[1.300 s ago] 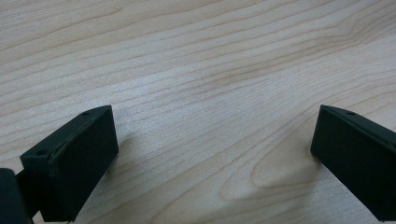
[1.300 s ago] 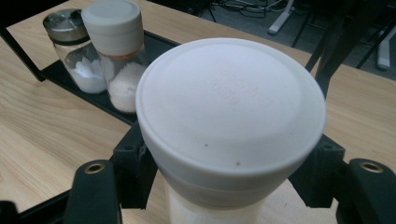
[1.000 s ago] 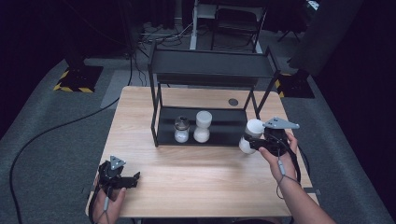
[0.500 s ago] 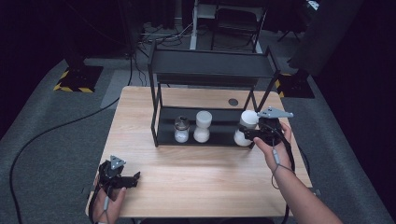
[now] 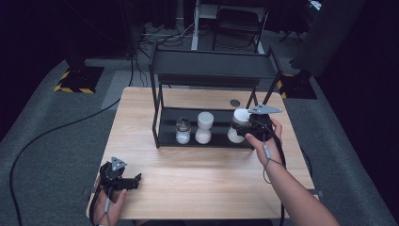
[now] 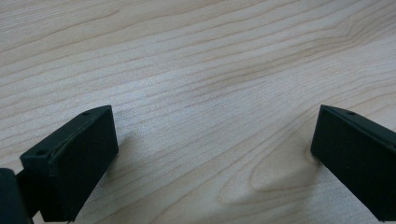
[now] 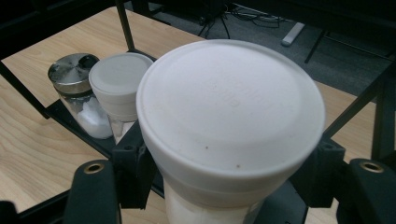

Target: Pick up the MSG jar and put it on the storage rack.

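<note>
Right gripper (image 5: pixel 245 129): sitting right of centre in the high view, at the right end of the rack's lower shelf, jaws clamping a white jar just under its lid.
White jar (image 7: pixel 231 126): taking up the centre of the right gripper view, wide lid facing the camera, upright between the two jaws; in the high view it is standing at the shelf's right end.
Left gripper (image 5: pixel 123 179): lying at the lower left of the high view on the table, near the front edge, jaws standing wide apart with bare wood between them.
Rack (image 5: pixel 214 68): black, two levels, standing at the centre of the high view on the far half of the table.
Capped jar (image 5: pixel 203 127): standing mid-shelf, left of the white jar, apart from it.
Shaker (image 5: pixel 182 130): metal lid, white contents, standing just left of the capped jar.
Table (image 5: pixel 202 183): light wood, filling the middle of the high view.
</note>
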The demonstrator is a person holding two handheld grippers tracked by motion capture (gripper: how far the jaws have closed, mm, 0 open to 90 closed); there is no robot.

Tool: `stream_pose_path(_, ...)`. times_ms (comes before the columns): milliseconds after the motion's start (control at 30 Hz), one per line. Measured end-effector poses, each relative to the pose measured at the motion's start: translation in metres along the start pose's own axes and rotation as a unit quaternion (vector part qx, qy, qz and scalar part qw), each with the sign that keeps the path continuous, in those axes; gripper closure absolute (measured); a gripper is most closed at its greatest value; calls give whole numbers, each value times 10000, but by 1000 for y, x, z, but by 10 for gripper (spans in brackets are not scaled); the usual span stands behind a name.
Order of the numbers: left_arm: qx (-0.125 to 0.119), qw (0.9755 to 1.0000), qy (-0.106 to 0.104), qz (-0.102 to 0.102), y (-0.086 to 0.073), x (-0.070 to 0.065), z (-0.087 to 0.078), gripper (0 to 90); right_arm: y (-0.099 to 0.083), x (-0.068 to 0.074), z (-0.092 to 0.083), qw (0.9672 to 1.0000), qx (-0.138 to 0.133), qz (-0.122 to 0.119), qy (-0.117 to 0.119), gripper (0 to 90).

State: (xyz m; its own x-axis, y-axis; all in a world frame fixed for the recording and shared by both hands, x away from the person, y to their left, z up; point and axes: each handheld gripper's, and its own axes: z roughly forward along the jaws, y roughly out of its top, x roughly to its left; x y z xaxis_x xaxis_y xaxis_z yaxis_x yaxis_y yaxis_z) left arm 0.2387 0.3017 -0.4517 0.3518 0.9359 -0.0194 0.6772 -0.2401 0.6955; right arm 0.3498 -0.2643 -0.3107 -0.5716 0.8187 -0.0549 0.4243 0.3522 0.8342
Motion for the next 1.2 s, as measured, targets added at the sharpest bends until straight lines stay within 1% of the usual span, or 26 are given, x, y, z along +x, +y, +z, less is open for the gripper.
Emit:
stream_pose_path(167, -1, 10000, -1, -1, 0, 0, 0, 2, 1, 3, 14, 10000, 84, -9, 2, 336)
stream_pose_path(300, 0, 10000, 0, 1, 0, 0, 0, 2, 0, 5, 26, 9999, 105, 11, 75, 330)
stream_pose_path(367, 0, 10000, 0, 0, 0, 0, 0, 2, 1, 9, 33, 9998, 177, -49, 42, 331)
stream_pose_path(467, -1, 10000, 0, -1, 0, 0, 0, 2, 1, 11, 42, 9996, 234, -153, 60, 332)
stream_pose_path(567, 0, 10000, 0, 1, 0, 0, 0, 2, 1, 11, 51, 9995, 262, -124, 81, 332)
stream_pose_path(633, 0, 10000, 0, 1, 0, 0, 0, 2, 1, 11, 53, 9995, 275, -116, 75, 331)
stream_pose_path(667, -1, 10000, 0, -1, 0, 0, 0, 2, 1, 12, 59, 9994, 317, -79, 73, 332)
stream_pose_path(800, 0, 10000, 0, 1, 0, 0, 0, 2, 0, 12, 69, 9991, 425, -44, 63, 332)
stream_pose_path(933, 0, 10000, -2, -1, 0, 0, 0, 2, -1, 11, 75, 9989, 462, 8, 52, 332)
stream_pose_path(1067, 0, 10000, -1, 0, 0, 0, 0, 2, -2, 9, 76, 9990, 442, 73, 63, 331)
stream_pose_path(1200, -1, 10000, -1, 0, 0, 0, 0, 2, -2, 9, 76, 9989, 454, 43, 65, 329)
